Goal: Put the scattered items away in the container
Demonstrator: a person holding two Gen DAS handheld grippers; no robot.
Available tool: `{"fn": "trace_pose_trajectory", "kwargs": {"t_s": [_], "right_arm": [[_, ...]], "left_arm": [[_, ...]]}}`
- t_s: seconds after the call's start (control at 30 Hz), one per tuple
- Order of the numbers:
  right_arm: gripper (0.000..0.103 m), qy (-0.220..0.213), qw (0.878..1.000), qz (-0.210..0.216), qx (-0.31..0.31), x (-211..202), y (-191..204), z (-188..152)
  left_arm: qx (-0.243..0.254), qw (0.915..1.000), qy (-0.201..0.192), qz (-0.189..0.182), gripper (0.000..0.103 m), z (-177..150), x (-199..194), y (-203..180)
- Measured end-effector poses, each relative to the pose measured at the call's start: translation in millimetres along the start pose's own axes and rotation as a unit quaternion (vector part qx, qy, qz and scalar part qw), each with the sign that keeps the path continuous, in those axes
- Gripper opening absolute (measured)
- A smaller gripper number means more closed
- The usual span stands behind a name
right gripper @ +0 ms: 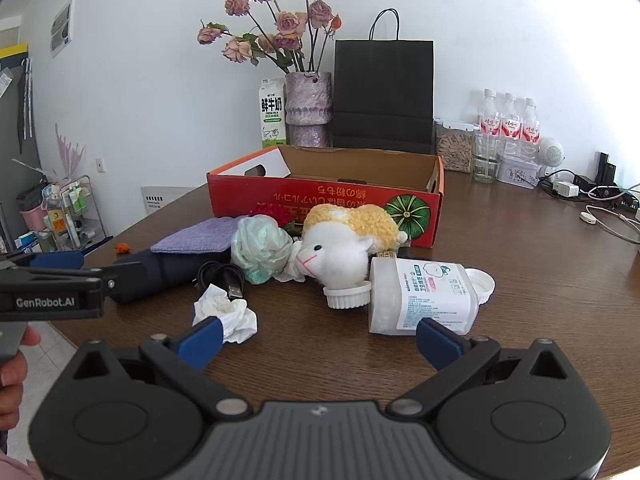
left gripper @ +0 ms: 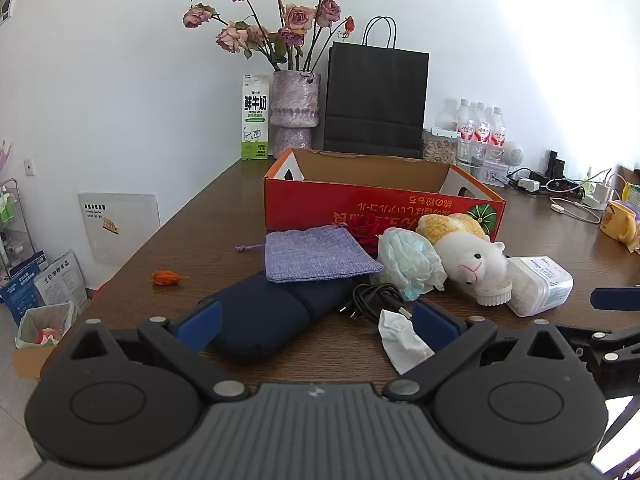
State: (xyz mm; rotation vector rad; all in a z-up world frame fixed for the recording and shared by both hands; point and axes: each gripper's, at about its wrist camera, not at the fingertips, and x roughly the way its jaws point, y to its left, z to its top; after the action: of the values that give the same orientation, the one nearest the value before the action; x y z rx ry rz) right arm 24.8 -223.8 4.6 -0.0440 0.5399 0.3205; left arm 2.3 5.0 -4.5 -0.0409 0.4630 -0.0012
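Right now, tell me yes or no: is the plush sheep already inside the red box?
No, the plush sheep lies on the table in front of the red box, whose visible interior looks empty.

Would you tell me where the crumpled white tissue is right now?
The crumpled white tissue lies on the table's near edge, just in front of the black cable, left of the tipped plastic jar in the right wrist view.

White wall [left gripper: 120, 80] behind dark wooden table [left gripper: 540, 340], bright daylight.
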Motion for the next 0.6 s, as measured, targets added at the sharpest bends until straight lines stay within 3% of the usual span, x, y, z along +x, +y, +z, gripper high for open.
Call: {"fn": "trace_pose_trajectory", "kwargs": {"t_s": [0.6], "right_arm": [[0.103, -0.001, 1.000, 0.000, 0.000, -0.6, 0.7, 0.7]], "left_arm": [[-0.005, 1.0000, 0.006, 0.005, 0.103, -1.3, 1.7, 3.4]]}}
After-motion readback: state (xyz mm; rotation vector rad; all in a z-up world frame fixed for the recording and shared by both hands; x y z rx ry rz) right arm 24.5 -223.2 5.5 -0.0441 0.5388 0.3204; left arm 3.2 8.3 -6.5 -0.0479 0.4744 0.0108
